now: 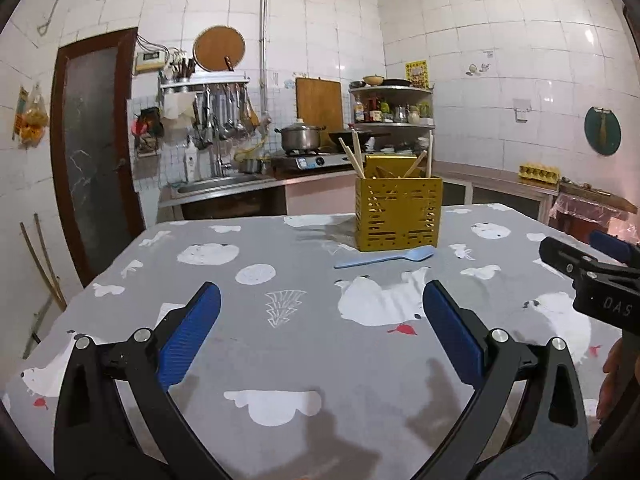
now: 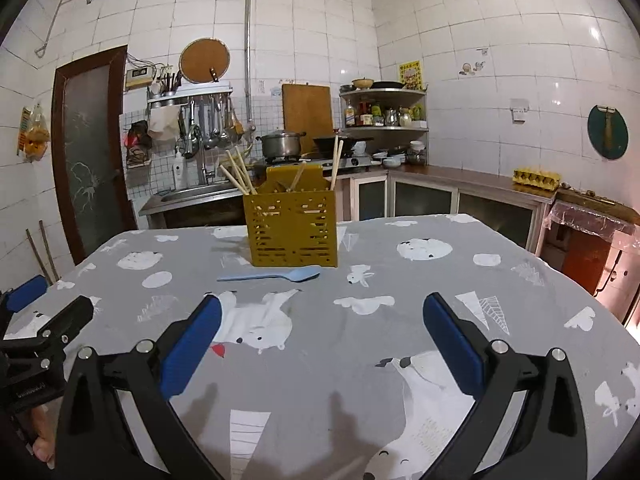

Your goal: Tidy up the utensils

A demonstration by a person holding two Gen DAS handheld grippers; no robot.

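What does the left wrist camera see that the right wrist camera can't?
Only the left wrist view shows the right gripper from outside, at its right edge, with the letters "DAS" on its black body. Only the right wrist view shows the left gripper from outside, at its left edge, and the glass-fronted cabinets under the counter. Both show the yellow utensil holder with chopsticks standing in it, the blue spoon lying on the grey polar-bear tablecloth just in front of it, and each camera's own blue fingers spread open, holding nothing.
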